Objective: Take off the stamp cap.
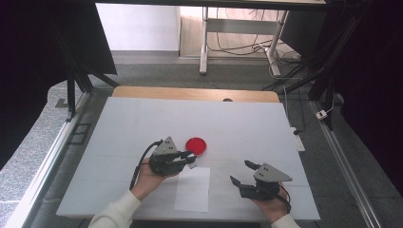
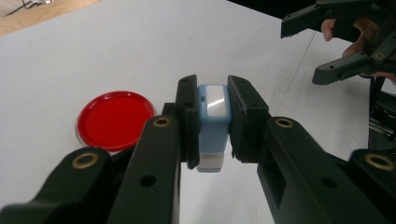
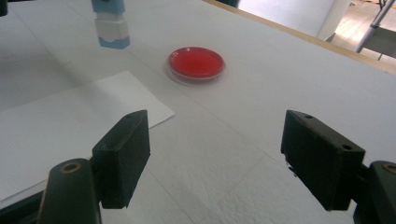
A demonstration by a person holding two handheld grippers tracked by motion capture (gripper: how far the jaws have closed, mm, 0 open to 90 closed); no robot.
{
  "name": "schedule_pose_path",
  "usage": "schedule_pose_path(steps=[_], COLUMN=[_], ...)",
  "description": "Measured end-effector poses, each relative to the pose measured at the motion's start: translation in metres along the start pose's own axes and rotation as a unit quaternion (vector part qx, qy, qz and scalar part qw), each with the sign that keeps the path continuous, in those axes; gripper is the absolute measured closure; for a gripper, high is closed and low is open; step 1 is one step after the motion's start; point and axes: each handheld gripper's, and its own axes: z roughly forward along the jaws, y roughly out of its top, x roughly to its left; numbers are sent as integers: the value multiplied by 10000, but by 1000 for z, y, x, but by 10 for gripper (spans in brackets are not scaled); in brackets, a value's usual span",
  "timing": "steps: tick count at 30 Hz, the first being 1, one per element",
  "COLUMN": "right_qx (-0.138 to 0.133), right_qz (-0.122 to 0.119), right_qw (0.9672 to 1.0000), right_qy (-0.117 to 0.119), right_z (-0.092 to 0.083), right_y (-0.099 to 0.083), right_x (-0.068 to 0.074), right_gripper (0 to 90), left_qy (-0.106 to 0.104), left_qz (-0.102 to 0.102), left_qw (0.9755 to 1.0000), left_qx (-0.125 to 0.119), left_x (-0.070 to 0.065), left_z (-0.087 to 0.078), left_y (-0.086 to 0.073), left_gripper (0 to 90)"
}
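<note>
I am holding the left tool (image 1: 190, 158) over the middle of the tabletop (image 1: 133, 123), and its jaws are pinching a small light-blue block (image 2: 213, 122) with a white end. In the left gripper view the two black pads are pressing flat on either side of the block, which is standing between them with a pale glossy patch on its upper face and the white end pointing down toward the tabletop. In the right gripper view I am seeing that same white end hanging just above the surface, near the far corner of a white sheet of paper (image 3: 70, 121).

The red round dish (image 1: 196, 146) is lying flat on the tabletop just beyond the left tool, close to the block but not touching it. In the left gripper view the dish is sitting to the left of the jaws; its rim is looking clear around the red inside.

I am keeping the right tool (image 1: 241, 173) well apart from the block, on the right side of the tabletop beside the paper. Its jaws are standing spread wide with nothing between them, and the right gripper view is looking across bare tabletop toward the dish. A hand and a pale sleeve are carrying each tool from the near edge.
</note>
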Motion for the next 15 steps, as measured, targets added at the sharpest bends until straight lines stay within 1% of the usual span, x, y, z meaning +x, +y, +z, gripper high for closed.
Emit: schedule_pose_path(steps=[5, 15], right_qx=[18, -12], right_qz=[-37, -123], right_qw=[10000, 9999], right_qy=[80, 30], right_z=[8, 18], right_y=[3, 5], right_x=[8, 16], right_gripper=[232, 234], left_qy=[12, -23], left_qz=[-6, -14], left_qw=[10000, 10000], left_qx=[-19, -13], left_x=[0, 0], left_z=[-1, -1], left_y=[0, 0], left_gripper=[746, 746])
